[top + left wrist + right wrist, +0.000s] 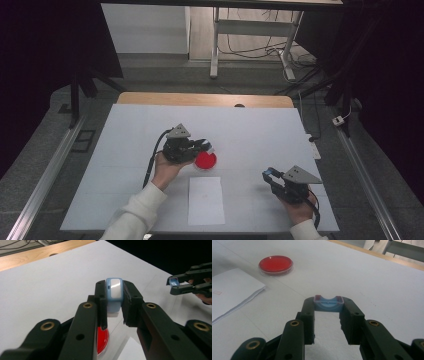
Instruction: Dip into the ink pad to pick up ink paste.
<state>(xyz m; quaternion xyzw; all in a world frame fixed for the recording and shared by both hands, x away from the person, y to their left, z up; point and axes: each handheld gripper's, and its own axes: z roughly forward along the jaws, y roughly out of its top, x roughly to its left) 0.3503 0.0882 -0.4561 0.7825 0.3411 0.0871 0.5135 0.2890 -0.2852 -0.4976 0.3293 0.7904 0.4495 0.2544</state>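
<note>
Both our grippers grip: left gripper (113,301) clamps a blue-and-white stamp (114,291) above the red dish (102,338); right gripper (328,308) pinches a blue cap (328,304).

Glossy red dish (275,265), matt white paper sheet (229,292), wood table edge (205,99).

You are holding left claw (204,145) clamped, arm reaching forward; right claw (270,175) clamped, hanging low near you.

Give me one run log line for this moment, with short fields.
left hand-held gripper: shut on blue stamp | right hand-held gripper: shut on blue cap | red dish: on table
</note>
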